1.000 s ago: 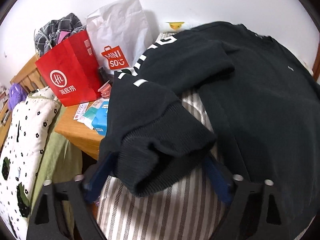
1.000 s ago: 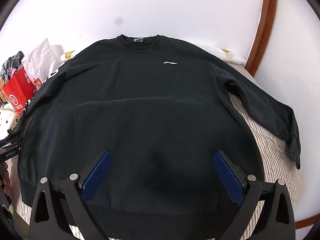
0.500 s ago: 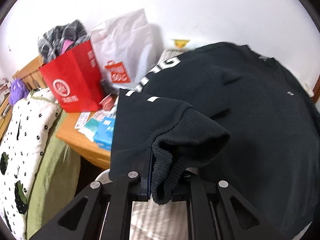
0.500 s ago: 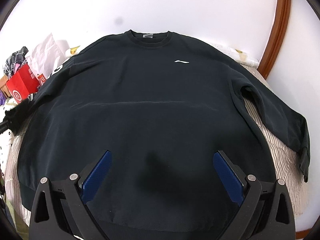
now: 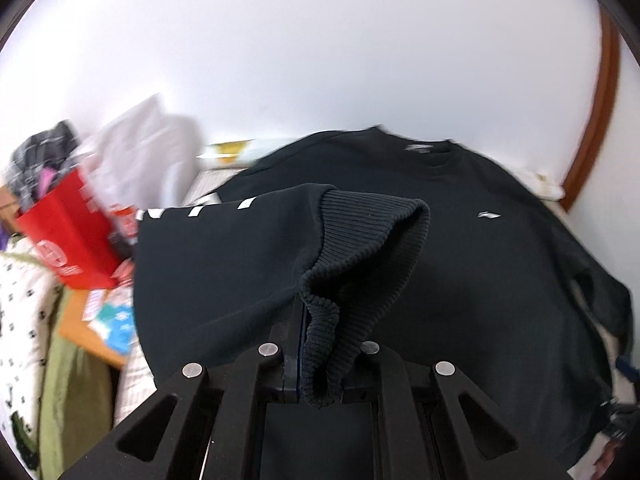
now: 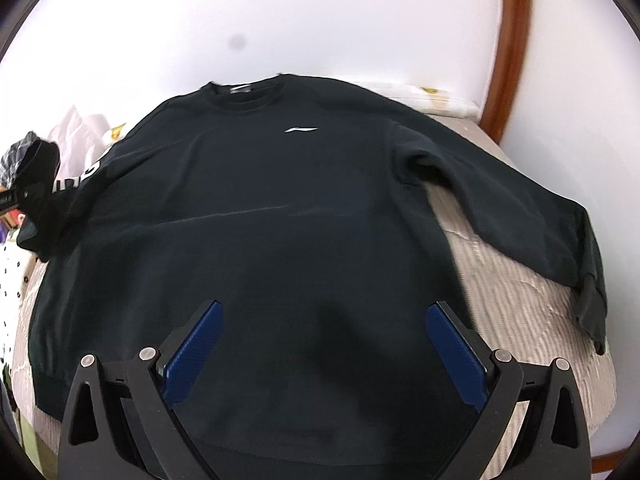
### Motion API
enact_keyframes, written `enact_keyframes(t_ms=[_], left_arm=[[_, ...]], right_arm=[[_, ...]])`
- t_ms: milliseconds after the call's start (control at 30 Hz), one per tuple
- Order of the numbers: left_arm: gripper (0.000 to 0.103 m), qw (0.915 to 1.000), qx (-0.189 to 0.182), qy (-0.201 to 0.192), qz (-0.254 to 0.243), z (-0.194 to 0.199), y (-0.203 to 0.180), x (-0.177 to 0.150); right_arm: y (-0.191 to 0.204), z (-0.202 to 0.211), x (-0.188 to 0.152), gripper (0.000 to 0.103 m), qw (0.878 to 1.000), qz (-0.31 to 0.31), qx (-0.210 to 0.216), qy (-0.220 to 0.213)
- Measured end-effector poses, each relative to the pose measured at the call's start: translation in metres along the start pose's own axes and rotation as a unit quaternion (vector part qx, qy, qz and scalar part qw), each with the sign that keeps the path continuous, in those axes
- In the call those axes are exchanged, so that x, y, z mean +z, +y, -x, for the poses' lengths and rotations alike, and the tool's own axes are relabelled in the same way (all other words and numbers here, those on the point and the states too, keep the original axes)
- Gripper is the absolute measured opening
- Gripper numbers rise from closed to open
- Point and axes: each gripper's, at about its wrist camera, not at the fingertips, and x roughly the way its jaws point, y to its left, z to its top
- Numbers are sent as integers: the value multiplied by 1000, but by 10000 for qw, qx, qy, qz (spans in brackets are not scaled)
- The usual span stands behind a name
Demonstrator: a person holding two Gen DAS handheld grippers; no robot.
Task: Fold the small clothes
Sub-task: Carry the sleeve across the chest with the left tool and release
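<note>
Nearest us, our left gripper [image 5: 316, 344] is clamped on the ribbed cuff [image 5: 360, 264] of a black sweatshirt [image 6: 280, 220], the sleeve [image 5: 224, 256] with its white lettering raised above the garment's body. Our right gripper [image 6: 320, 344] hovers with jaws wide apart and nothing between them over the hem, the sweatshirt lying flat, chest logo [image 6: 302, 129] up, on a striped bed [image 6: 512, 292], its other sleeve [image 6: 520, 208] stretched out to the right. Beyond, to the left, a red bag [image 5: 68, 236] and a white bag [image 5: 140, 152] stand against the wall [image 6: 320, 16].
</note>
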Motion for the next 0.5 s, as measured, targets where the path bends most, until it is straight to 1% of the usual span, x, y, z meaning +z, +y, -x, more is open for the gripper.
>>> enact_keyframes(t_ms=[200,267,367,500], left_arm=[[9,9979,-599,-8,-244,-13,-67,21],[9,9963,-798,-24,-327,-20,-88,25],[10,9940,-1005,53,-433,-29,-116,26],[10,9896,-1336,140,-519,-40,-146,29]], right_arm=[[-36,-2,-1,100,9996,-244,-165,8],[-45,-4,-4,100,9993,-288,-218,50],[-58,-7,-6,100,9988,-365,-316,101],[-71,-11,-7,100,9983,-441,-361,145]])
